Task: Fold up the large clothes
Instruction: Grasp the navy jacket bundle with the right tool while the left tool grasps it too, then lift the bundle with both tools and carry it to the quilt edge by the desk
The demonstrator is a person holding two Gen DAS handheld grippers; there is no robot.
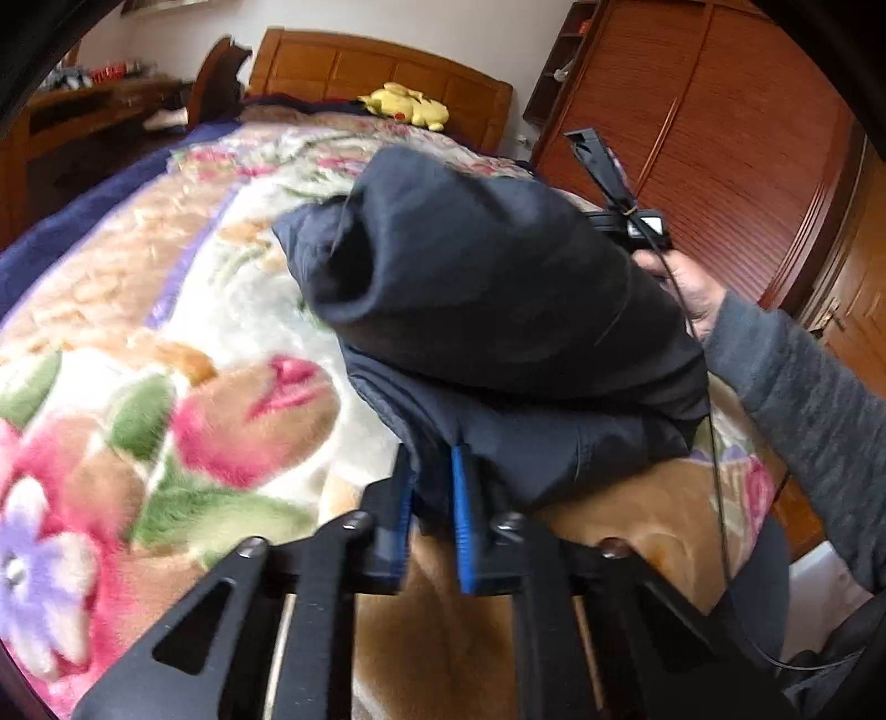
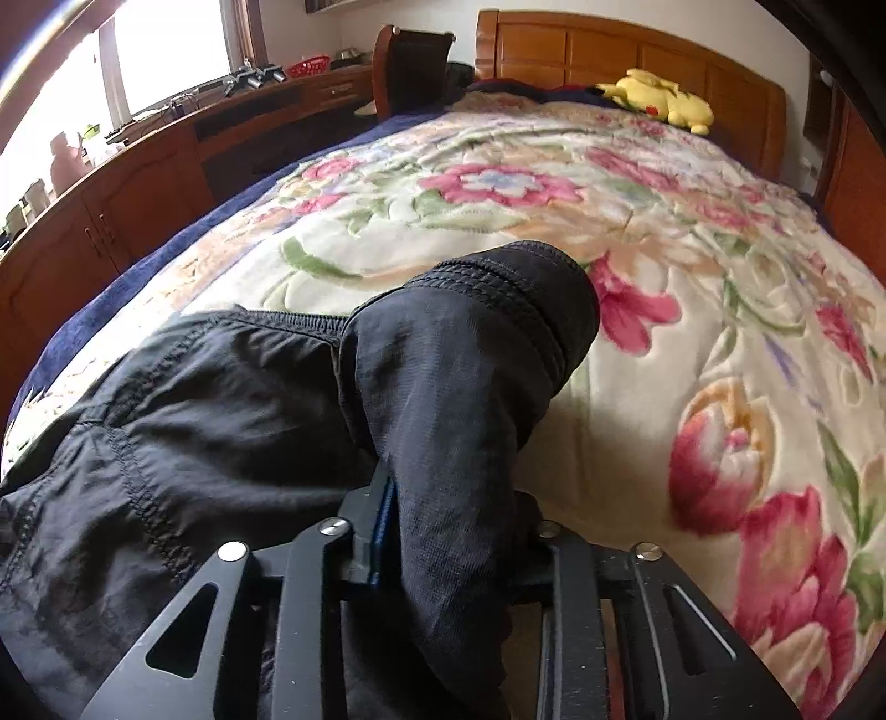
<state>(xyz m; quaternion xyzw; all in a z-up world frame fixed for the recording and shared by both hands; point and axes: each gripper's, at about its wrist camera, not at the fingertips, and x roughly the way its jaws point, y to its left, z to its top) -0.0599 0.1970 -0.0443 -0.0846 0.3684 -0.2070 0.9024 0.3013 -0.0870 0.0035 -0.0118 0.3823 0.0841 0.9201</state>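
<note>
A dark navy garment (image 1: 498, 310) lies bunched on the floral blanket (image 1: 183, 332) of a bed. My left gripper (image 1: 434, 476) is shut on a lower fold of the garment, with cloth pinched between its blue pads. In the right wrist view my right gripper (image 2: 448, 498) is shut on a fold of the same dark garment (image 2: 210, 421), which drapes over its fingers and hides the right one. The right gripper's body (image 1: 626, 216) and the hand holding it show behind the raised cloth in the left wrist view.
A yellow plush toy (image 2: 659, 99) lies by the wooden headboard (image 2: 609, 50). A wooden wardrobe (image 1: 720, 138) stands to the right of the bed. A long wooden cabinet (image 2: 138, 183) with clutter runs under the window on the left. A chair (image 2: 410, 61) stands beside the bed.
</note>
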